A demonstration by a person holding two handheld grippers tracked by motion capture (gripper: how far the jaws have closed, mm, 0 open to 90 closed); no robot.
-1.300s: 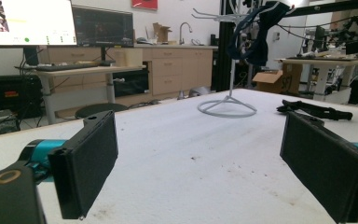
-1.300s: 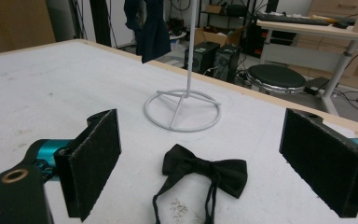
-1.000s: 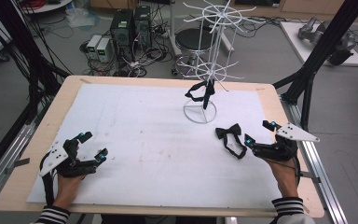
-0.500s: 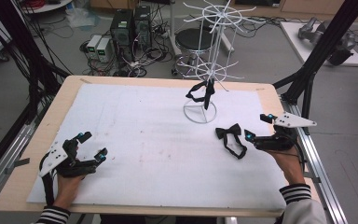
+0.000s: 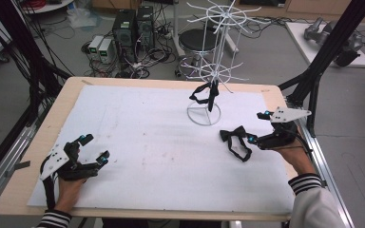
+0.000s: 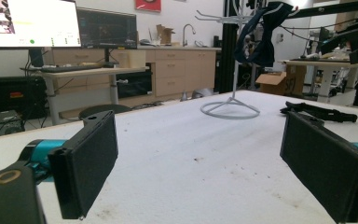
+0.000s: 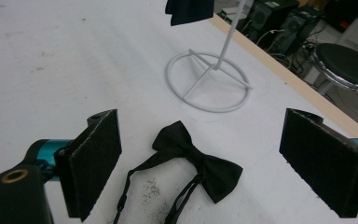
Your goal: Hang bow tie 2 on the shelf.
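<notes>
One bow tie [image 5: 204,94] already hangs on the white wire rack [image 5: 212,78] at twelve o'clock, while a second bow tie [image 7: 196,161] lies on the table [image 5: 142,137], unlifted, just ahead of the right gripper [image 7: 205,163] with its fingers wide open; the left gripper [image 5: 91,149] rests open at seven o'clock.

This looks like a robotics or research lab. In the high view, desktop computers [image 5: 133,28] stand on the grey floor at upper centre amid tangled cables [image 5: 147,61], and black frame struts [image 5: 328,52] rise at both sides of the counter [image 5: 138,137]. The left gripper view shows lit monitors [image 6: 32,23] on a desk at upper left, wooden cabinets [image 6: 182,70] along the back wall, and what may be a sink tap [image 6: 185,32], too small to tell.
</notes>
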